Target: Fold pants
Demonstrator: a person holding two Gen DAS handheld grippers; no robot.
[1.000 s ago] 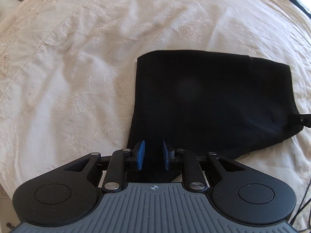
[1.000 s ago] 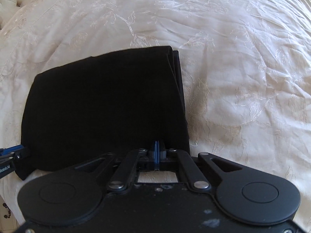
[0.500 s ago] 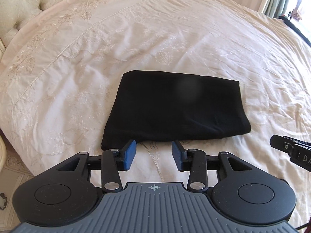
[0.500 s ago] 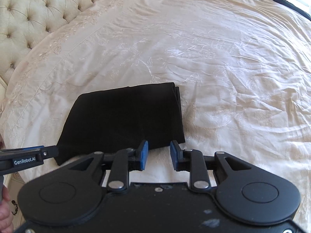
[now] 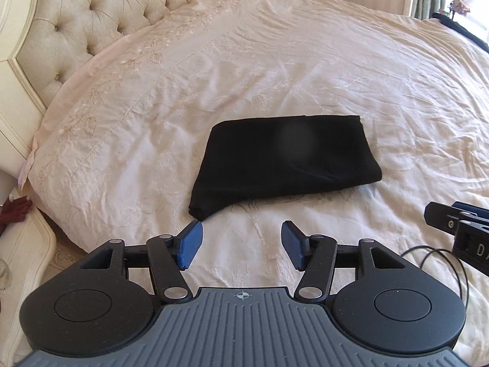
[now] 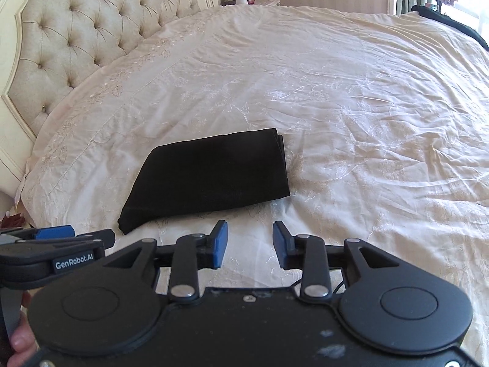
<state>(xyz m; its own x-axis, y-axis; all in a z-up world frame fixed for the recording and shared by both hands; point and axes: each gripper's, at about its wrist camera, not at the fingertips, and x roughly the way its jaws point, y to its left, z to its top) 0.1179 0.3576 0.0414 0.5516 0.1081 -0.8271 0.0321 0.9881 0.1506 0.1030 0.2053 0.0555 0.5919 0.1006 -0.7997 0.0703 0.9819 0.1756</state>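
Cream embroidered bed (image 5: pixel 305 70), wrinkled cover, folded black pants (image 5: pixel 284 156) lying flat near its edge

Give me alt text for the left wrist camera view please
Folded black pants lie in a neat rectangle on a cream embroidered bedspread. The open left gripper hovers just short of them, holding nothing, with a tufted headboard at upper left.

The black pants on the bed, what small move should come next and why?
Probably just draw both tongs away: the black pants lie as a compact folded rectangle on the bedspread, and the left tongs and right tongs are open, holding nothing.
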